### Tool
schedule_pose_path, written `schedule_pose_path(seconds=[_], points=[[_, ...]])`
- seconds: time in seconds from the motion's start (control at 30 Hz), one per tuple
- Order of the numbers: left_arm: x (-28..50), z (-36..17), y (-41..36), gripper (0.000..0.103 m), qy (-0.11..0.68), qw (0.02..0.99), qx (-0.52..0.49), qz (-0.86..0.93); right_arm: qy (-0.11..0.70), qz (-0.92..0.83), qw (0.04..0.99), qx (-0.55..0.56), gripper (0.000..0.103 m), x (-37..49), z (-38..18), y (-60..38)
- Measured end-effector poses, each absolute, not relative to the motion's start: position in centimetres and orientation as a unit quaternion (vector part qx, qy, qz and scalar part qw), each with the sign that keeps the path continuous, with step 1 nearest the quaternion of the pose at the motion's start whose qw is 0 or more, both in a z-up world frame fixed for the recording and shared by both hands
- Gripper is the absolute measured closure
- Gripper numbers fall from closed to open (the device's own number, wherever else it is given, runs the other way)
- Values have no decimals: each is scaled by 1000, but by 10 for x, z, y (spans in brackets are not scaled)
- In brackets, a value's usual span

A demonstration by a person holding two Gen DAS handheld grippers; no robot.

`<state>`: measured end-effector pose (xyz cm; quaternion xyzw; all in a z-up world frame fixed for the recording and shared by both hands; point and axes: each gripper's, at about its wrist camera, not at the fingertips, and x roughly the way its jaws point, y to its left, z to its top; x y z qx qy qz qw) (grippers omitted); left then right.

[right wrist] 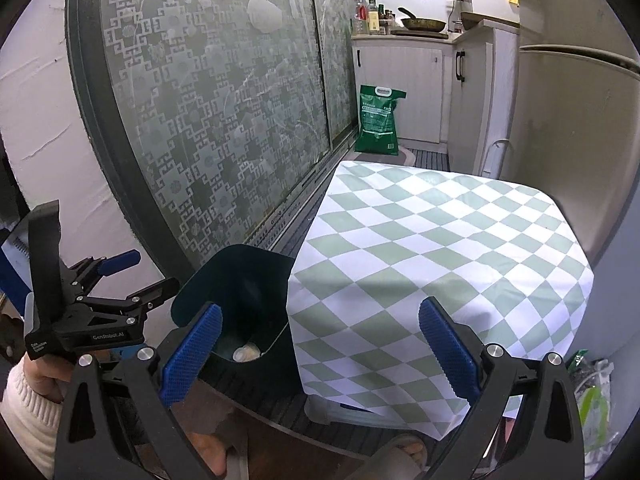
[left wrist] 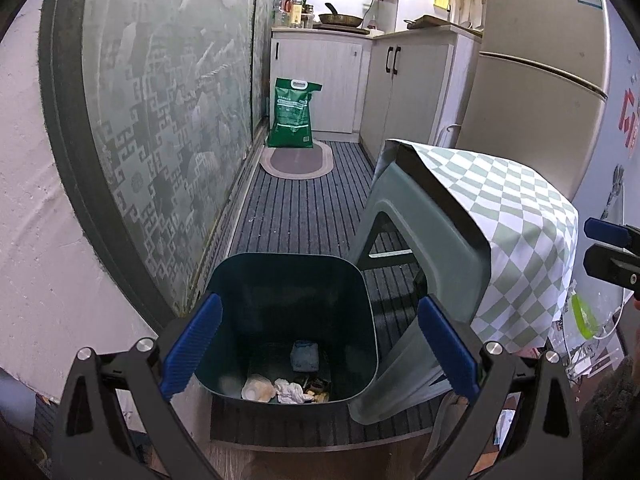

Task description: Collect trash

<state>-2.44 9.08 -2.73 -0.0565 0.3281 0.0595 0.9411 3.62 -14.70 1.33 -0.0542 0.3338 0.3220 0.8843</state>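
A dark green trash bin (left wrist: 224, 292) stands on the floor beside a stool draped in a green-and-white checked cloth (left wrist: 516, 216). Inside lie a crumpled white tissue (left wrist: 289, 391), a pale round lid (left wrist: 258, 391), a blue-grey wad (left wrist: 305, 356) and brown scraps (left wrist: 316, 388). My left gripper (left wrist: 320, 352) is open and empty just above the bin's near rim. My right gripper (right wrist: 320, 352) is open and empty over the near edge of the checked cloth (right wrist: 432, 248), with the bin (right wrist: 236, 276) to its left. The left gripper also shows in the right wrist view (right wrist: 128, 276).
A patterned glass sliding door (left wrist: 160, 120) runs along the left. A green rice bag (left wrist: 291, 114) stands by white cabinets (left wrist: 320, 80) at the far end. A fridge (left wrist: 540, 80) stands on the right. Striped mat (left wrist: 304, 208) covers the floor. Plastic bags (right wrist: 592, 396) lie at right.
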Motion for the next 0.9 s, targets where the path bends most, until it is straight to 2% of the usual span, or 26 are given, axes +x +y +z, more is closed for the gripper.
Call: schedule_pose_path(seconds=[0.9], points=[[-27, -22, 88, 3, 321, 943, -58, 58, 331, 323, 885, -53, 4, 36, 13, -145]])
